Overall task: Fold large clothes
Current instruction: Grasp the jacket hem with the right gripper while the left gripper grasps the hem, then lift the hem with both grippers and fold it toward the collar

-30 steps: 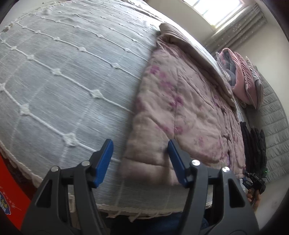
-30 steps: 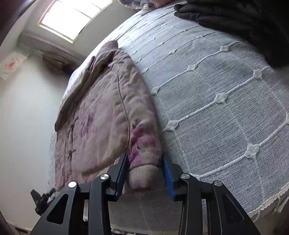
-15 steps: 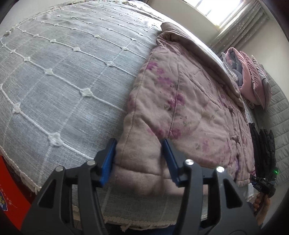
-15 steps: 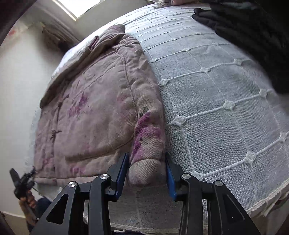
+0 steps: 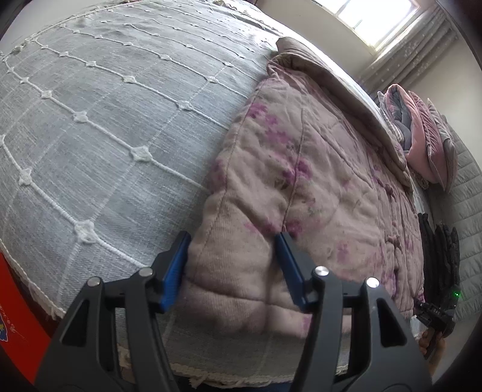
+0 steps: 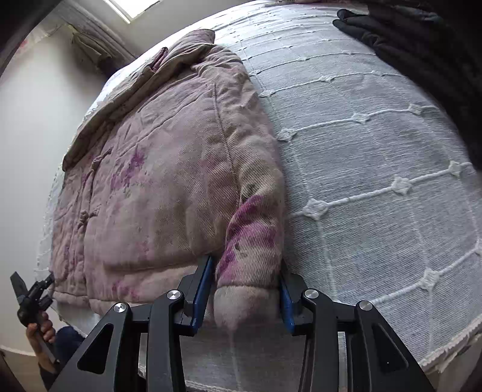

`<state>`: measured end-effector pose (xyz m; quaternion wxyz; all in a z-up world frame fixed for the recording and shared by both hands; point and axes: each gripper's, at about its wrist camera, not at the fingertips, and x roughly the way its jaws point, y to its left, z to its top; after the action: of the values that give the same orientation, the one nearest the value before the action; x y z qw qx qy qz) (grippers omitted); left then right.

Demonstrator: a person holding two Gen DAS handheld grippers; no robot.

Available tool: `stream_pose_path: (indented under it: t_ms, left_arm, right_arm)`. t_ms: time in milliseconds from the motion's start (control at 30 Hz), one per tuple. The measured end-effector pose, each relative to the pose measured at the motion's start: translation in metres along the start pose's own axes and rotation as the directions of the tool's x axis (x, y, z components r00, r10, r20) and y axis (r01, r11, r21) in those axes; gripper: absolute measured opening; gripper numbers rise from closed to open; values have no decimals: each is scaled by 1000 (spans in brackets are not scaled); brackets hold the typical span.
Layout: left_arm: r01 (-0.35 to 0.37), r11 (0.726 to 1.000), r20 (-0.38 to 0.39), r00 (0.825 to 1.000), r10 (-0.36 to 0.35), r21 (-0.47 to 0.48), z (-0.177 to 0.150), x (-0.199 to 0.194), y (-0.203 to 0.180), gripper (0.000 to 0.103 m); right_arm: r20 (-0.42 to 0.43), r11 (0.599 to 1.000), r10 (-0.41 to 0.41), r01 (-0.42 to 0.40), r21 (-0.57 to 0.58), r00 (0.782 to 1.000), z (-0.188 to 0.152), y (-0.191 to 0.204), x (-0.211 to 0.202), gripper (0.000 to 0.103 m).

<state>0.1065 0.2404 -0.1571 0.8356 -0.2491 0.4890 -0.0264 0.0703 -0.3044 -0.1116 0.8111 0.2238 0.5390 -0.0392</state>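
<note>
A padded pink jacket [image 5: 316, 181] with purple flower print lies spread flat on a bed [image 5: 105, 120] covered in a grey bedspread with a white stitched grid. Its collar points toward the far wall with a bright window [image 5: 376, 21], and its hem lies along the near edge of the bed.

The left gripper [image 5: 233, 268] points down at one near corner of the jacket. Its blue fingers [image 5: 176, 268] straddle the thick hem, the cloth filling the gap between them, and the jaws are opening slightly.

The right gripper [image 6: 245, 292] sits at the opposite side, its fingers [image 6: 201, 289] pinching the cuff of a sleeve [image 6: 253, 235] that lies along the jacket's edge; both pads press against the cloth.

A dark garment [image 6: 421, 54] lies on the bed well apart from the jacket, and pink pillows [image 5: 421, 138] are stacked near the headboard.
</note>
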Motion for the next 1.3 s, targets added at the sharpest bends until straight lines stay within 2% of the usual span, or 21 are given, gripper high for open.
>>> stream_pose_path:
  t_ms: [133,267,367,400,433,467,500,567,667,767,867,967,1033,1200,1300]
  left_arm:
    - [52,999,10,999,-52,9,0,1,-5,61]
    - [85,996,-20,996,-85,13,2,9,-6,68]
    - [95,995,-23,995,-95,11,4,10,-6,69]
    - [89,996,-22,996,-89,13,4,10,-7,65]
    - [75,997,-21,997,-75,22,4,9,-9,58]
    - [86,996,-32,996,-85,23,4,10,-10,31]
    - [120,993,-53,991,-120,7,4,12,-9,27]
    - [120,993,-48,991,-121,-23,3,10,-8,24]
    - [104,995,-28,994,-104,-3,3,1,-15,21]
    - [102,994,6,995,-102,26,6,-17,-24,19]
    - [141,989,49,988,-144,51,11,-45,-31,18]
    - [174,981,86,980,-181,83,15,-73,-37,16]
    - [190,978,108,974,-199,88,16,-92,-40,16]
    - [243,965,138,957,-255,94,9,-143,-46,16]
    - [291,948,151,939,-308,125,-2,-187,-54,15]
  right_arm:
    - [-9,996,83,-82,36,997,3,-9,4,41]
    - [20,968,214,-215,129,977,0,-32,5,41]
    - [29,961,232,-234,148,972,-2,-33,5,41]
    - [26,964,224,-225,142,974,-1,-32,5,42]
    - [20,969,209,-210,128,978,-1,-28,5,42]
    - [17,972,201,-202,117,979,0,-25,4,43]
    - [14,977,189,-189,102,982,1,-21,4,37]
    - [16,979,184,-184,92,983,0,-16,5,20]
    - [60,969,216,-222,112,975,-3,-19,-2,15]
    - [129,946,274,-291,140,953,-9,-22,-17,12]
    - [167,953,265,-284,103,950,-13,-11,-35,11]
    - [232,943,305,-327,64,924,-16,0,-68,10]
    - [257,942,314,-333,33,914,-19,8,-86,10]
    - [333,941,324,-338,-16,886,-29,20,-138,10]
    - [386,932,344,-362,-28,856,-40,15,-175,10]
